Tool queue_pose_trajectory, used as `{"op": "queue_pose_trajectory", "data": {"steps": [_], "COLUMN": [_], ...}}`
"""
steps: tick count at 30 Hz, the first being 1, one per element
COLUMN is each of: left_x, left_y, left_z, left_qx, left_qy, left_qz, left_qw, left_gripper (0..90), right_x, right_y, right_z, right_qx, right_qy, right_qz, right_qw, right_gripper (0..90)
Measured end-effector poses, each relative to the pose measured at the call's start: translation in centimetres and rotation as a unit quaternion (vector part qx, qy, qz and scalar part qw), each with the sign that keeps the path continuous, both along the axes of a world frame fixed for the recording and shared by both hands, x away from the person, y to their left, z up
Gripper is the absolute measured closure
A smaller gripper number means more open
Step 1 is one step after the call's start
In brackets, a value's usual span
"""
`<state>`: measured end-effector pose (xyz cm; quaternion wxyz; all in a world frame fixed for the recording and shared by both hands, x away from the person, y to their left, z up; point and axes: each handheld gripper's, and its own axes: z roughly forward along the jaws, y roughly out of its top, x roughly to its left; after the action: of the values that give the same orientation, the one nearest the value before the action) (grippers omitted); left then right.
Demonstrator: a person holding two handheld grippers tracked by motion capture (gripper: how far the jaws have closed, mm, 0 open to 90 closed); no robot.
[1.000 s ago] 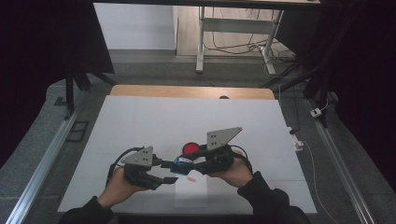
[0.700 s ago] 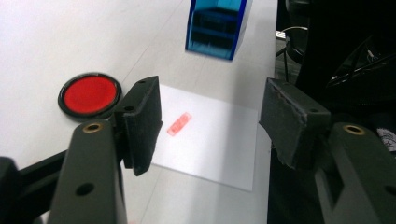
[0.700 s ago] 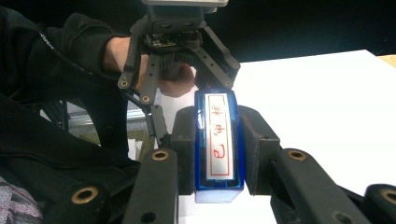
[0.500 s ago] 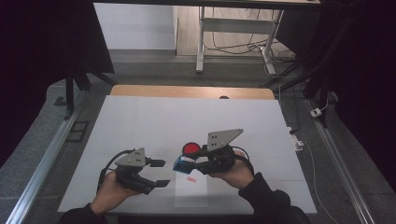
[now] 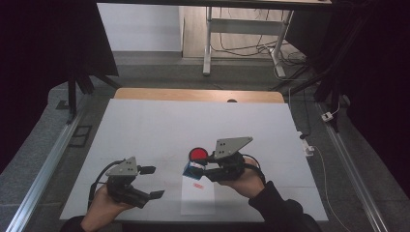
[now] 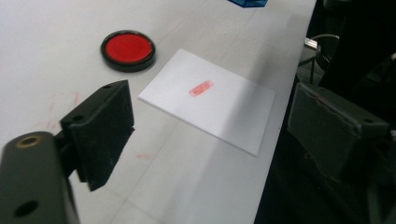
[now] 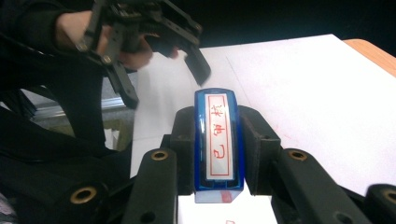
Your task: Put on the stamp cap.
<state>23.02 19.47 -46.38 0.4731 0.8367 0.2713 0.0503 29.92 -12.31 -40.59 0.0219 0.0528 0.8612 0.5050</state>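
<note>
Nearest the person, the left tool (image 5: 147, 182) hangs empty, jaws spread; they've just been opening, nothing between them. Next out is the white paper sheet (image 5: 199, 199) on the counter (image 5: 145, 125), with a small red stamp mark (image 6: 201, 87) on it. The right tool (image 5: 199, 169) is pinching the blue stamp (image 7: 219, 140), held just above the sheet's far end. Behind it sits the ink pad (image 5: 197, 154), a round black tin, lid off, red pad inside. Risk, I'd say: nothing pins the sheet, so it could slide or lift with the stamp and smear.
</note>
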Motion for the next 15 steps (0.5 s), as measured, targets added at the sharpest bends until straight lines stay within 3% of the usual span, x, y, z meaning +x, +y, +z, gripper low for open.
{"op": "queue_pose_trajectory", "data": {"steps": [10,15], "left_x": [-1.2,-1.5], "left_y": [2.2,2.8], "left_z": [-0.5,-0.9], "left_qx": [-0.001,0.018], "left_qy": [0.022,0.03], "left_qz": [0.059,0.087], "left_qw": [0.998,0.9956], "left_gripper": [6.9,5.1], "right_x": [0.1,0.1], "right_y": [-0.3,-0.4], "right_z": [-0.4,-0.6], "right_qx": [-0.019,-0.028], "right_qy": [-0.011,-0.012], "right_qz": [-0.026,-0.036], "right_qw": [0.9994,0.9989], "right_gripper": [69.9,69.7]}}
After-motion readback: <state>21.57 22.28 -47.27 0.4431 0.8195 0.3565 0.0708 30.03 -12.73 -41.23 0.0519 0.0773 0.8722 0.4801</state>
